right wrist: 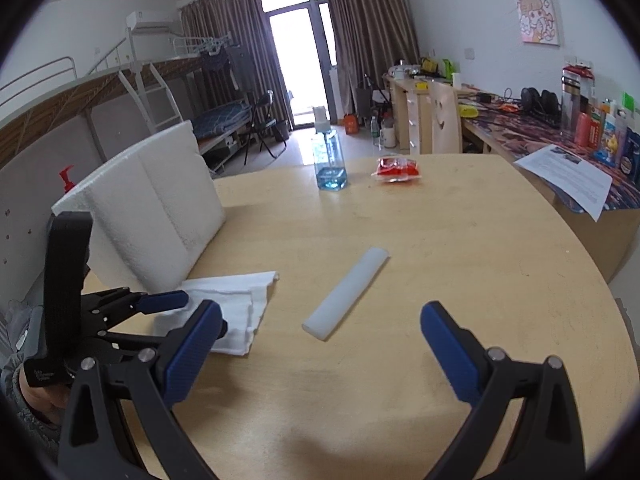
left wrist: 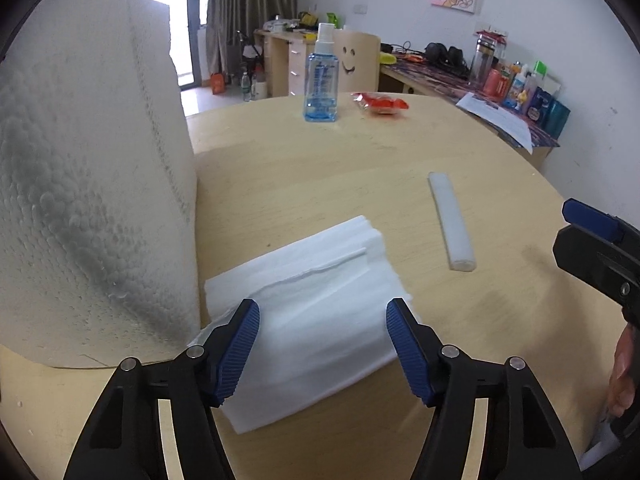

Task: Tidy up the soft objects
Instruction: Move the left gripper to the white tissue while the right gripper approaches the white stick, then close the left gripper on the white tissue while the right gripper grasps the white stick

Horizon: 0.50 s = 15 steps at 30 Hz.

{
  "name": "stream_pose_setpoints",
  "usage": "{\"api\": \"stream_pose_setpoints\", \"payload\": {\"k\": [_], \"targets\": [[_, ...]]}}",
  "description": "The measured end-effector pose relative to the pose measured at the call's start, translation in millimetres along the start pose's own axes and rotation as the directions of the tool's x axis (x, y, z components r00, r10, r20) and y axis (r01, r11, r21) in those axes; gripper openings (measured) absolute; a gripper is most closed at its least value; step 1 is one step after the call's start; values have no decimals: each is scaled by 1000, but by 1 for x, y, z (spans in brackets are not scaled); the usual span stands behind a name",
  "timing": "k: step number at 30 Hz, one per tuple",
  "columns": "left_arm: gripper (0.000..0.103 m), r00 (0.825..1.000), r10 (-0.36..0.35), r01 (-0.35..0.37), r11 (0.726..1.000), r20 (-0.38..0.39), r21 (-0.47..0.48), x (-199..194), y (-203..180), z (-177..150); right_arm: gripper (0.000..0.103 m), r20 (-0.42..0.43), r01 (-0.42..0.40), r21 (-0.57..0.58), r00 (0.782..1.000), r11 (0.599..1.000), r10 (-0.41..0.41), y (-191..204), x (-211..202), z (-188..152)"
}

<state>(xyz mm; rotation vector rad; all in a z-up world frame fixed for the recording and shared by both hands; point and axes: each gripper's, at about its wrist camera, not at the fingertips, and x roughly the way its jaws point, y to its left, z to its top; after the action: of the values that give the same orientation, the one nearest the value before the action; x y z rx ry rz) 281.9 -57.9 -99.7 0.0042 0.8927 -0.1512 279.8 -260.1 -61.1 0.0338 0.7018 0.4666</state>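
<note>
Folded stack of white tissue sheets (left wrist: 316, 312), lying flat on the wooden tabletop directly under the left claw (left wrist: 322, 346), between its two blue pads, near edge below them; top sheet slightly askew, edges soft and uneven. Rolled white cloth (right wrist: 346, 294), a slim flattened tube, lying flat ahead of the right claw (right wrist: 320, 354), angled away to its right, apart from the stack. White bead-textured foam block (left wrist: 88, 208), upright, close to the left of the left claw, touching the stack's corner.

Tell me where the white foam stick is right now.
The white foam stick lies flat near the middle of the round table, apart from and to the right of the folded tissue stack, ahead of the open right claw.
</note>
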Motion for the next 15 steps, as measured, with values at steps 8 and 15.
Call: {"api": "stream_pose_setpoints", "payload": {"k": [8,15], "targets": [[66,999,46,-45,997,-14,63,2,-2,-6,101,-54,-24,-35,998,999,22,7,13,2],[46,1000,14,-14,995,-1,95,0,-7,-8,101,-100,-29,-56,995,998,23,10,22,2]]}}
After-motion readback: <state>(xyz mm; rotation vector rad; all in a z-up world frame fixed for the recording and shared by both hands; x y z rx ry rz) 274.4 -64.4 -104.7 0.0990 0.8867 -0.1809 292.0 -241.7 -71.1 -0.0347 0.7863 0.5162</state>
